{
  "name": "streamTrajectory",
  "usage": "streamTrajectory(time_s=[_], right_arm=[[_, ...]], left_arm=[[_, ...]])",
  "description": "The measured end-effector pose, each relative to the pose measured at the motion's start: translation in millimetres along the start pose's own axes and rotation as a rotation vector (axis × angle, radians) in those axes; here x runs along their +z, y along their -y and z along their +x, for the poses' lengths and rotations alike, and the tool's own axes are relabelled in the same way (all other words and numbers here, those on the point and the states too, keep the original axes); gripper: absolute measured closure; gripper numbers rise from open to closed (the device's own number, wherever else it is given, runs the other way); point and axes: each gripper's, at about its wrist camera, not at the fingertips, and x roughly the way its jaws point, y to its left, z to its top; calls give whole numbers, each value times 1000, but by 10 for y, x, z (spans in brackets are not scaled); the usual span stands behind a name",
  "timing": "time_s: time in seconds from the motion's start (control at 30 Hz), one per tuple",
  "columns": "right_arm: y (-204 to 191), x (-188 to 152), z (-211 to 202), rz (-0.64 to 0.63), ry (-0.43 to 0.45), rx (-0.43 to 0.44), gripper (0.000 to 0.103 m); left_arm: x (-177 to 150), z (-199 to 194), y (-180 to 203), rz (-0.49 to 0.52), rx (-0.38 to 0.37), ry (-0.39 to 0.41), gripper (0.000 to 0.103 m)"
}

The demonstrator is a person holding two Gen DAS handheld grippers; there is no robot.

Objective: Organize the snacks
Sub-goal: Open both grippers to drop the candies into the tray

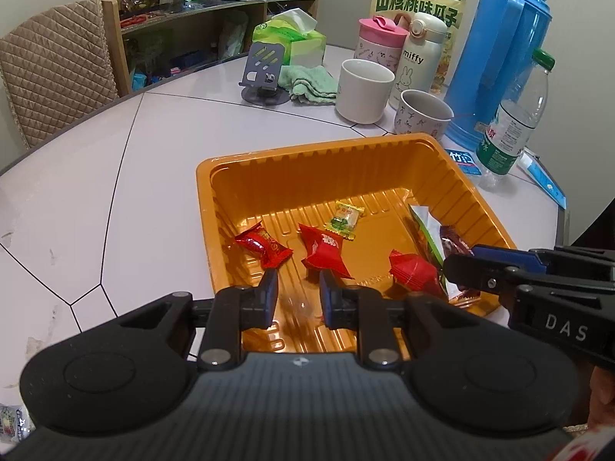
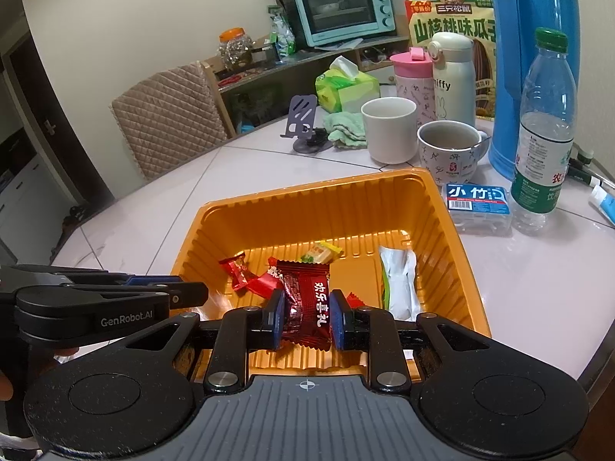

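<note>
Right hand-held gripper (image 2: 306, 317) pinches a dark-red snack (image 2: 307, 307) — left hand-held gripper (image 1: 296, 297) pressed nearly together, empty.

We can't tell if anything sits between the left gripper (image 1: 296, 299) pads, just a blurred smear over the tray (image 1: 292, 161) floor. Right gripper (image 1: 457, 269) hides most of the dark packet (image 1: 453, 244) in the left view. Thermos (image 2: 538, 57) top and seed bag (image 2: 449, 27) right side are cut off. Bottle (image 2: 542, 130) label print is too small to read
</note>
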Motion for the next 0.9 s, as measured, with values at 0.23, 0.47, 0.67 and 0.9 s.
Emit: streamTrajectory(time_s=[0.23, 0.47, 0.67, 0.9], right_arm=[[-5, 30, 31, 4, 1, -1, 78], [-40, 38, 79, 2, -5, 1, 78], [-79, 45, 170, -6, -14, 1, 78], [-88, 38, 258, -22, -22, -4, 78]], left_arm=[[6, -18, -34, 6, 0, 8, 77], [13, -46, -95, -4, -1, 8, 77], [12, -69, -133, -8, -2, 10, 75], [10, -77, -151, -14, -3, 10, 73]])
